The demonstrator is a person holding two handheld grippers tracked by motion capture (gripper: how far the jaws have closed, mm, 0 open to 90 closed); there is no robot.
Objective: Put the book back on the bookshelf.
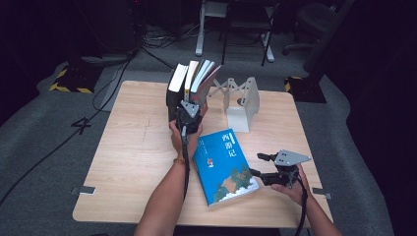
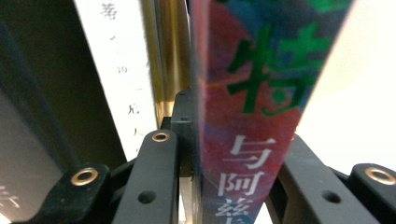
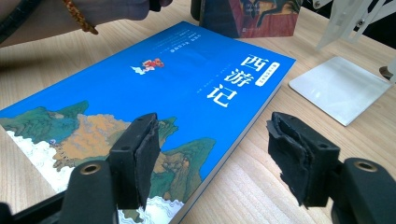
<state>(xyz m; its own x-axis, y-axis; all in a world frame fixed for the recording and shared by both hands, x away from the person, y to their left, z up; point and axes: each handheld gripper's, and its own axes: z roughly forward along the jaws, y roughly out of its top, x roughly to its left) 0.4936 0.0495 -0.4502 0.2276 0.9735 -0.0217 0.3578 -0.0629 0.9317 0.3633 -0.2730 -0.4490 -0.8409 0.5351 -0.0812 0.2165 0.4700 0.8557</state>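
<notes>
standing books [image 1: 192,81] behind flat book [image 1: 223,167], bookend [image 1: 241,105] right

A dim lab or studio: a lone wooden table [image 1: 133,162] stands on grey carpet [image 1: 44,162], with cables [image 1: 105,88] trailing across the floor, hazard-taped stand bases [image 1: 74,78], and office chairs [image 1: 314,19] behind.

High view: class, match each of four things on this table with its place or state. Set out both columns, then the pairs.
1 blue book
2 row of books
3 white bookend
4 right gripper

a upright, leaning at the table's far edge
b lying flat
c jaws open, empty
d right of the upright books

1-b, 2-a, 3-d, 4-c
</notes>
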